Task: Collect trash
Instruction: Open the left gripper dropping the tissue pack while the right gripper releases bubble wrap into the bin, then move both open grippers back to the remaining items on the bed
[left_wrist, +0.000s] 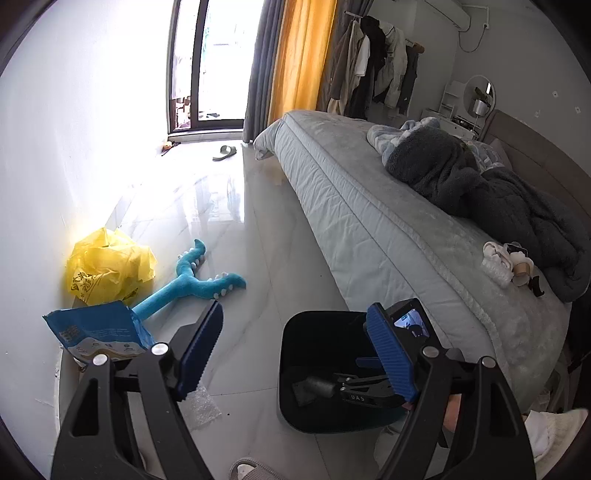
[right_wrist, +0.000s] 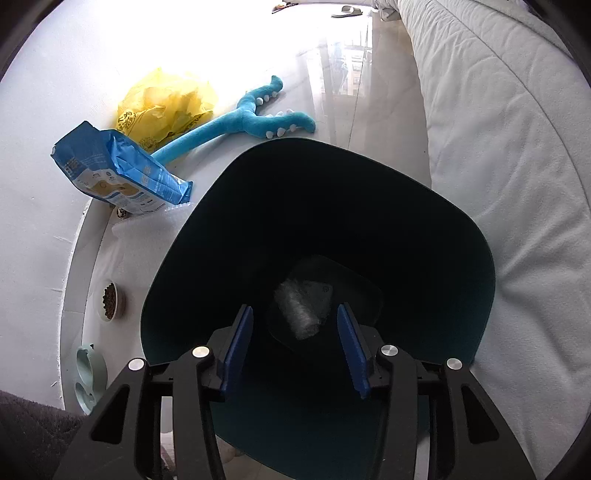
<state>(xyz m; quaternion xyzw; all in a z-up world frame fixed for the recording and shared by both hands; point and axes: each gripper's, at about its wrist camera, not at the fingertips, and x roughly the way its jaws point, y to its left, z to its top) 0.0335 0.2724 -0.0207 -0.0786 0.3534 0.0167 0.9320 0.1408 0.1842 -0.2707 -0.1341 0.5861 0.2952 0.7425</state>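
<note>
One piece is in! A rolled wad of bubble wrap (right_wrist: 301, 310) lies on the floor of the dark bin (right_wrist: 461, 236), straight below the right gripper (right_wrist: 295, 350), whose jaws stand part open with nothing pressed between the pads. By the look of it, that roll is released and counts as collected. Its long axis runs on a slant, the near end toward the gripper's right finger and the far end up toward its left, lying flat rather than standing.

Over to the left gripper (left_wrist: 291, 354): jaws wide, empty, hovering above the floor with the bin just to its right. Plenty is left, judging by the scene. A flat scrap of bubble wrap (left_wrist: 201, 404) sits on the tiles right under its left finger. Beyond that finger, a blue packet (left_wrist: 96, 332) leans by the wall, and further ahead a crumpled yellow plastic bag (left_wrist: 107, 267). The blue plush toy (left_wrist: 192, 284) stretching ahead of the gripper may not be trash at all. On the bed (left_wrist: 369, 221), out to the right, small bits lie near a paper cup (left_wrist: 522, 273).
</note>
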